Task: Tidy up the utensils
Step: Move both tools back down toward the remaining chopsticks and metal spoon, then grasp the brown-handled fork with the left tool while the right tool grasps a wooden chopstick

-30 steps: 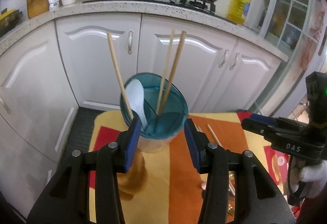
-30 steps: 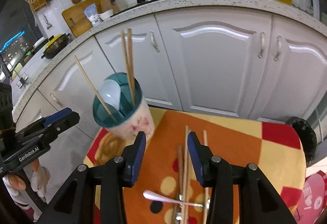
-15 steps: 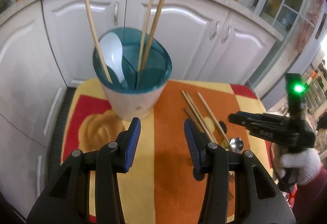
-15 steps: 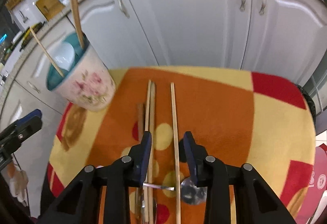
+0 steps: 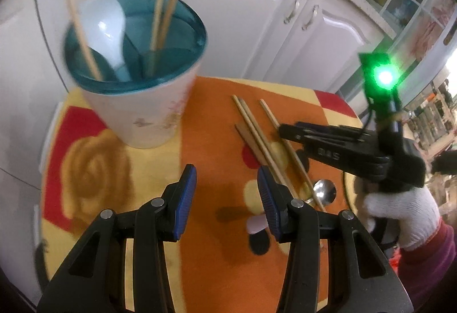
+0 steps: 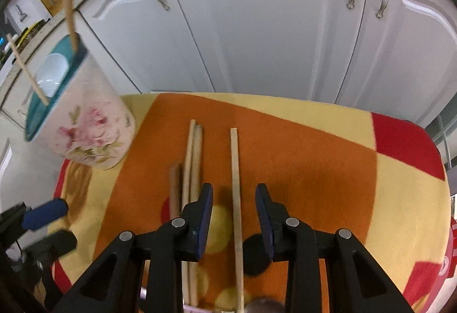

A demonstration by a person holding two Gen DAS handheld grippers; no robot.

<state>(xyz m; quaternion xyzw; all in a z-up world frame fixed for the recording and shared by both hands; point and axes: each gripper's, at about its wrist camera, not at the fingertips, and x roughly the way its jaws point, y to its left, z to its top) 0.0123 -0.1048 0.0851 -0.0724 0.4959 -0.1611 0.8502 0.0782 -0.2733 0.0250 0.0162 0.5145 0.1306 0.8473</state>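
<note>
A floral utensil cup [image 5: 148, 110] with a teal insert stands at the table's left and holds three chopsticks and a white spoon [image 5: 107, 27]. It also shows in the right wrist view [image 6: 85, 130]. Loose chopsticks [image 5: 257, 138] and a metal spoon [image 5: 324, 190] lie on the cloth. My right gripper [image 6: 234, 215] is open, low over the cloth, with a single chopstick [image 6: 235, 181] between its jaws. My left gripper [image 5: 227, 198] is open and empty, above the cloth to the right of the cup.
The small table has an orange, yellow and red cloth [image 6: 314, 158]. White kitchen cabinets [image 6: 257, 27] stand right behind it. A pair of chopsticks and a darker stick [image 6: 191, 167] lie just left of my right gripper.
My left gripper pulled back from the cup and tilted down toward the cloth. My right gripper dropped and moved forward until its jaws straddle the single chopstick.
</note>
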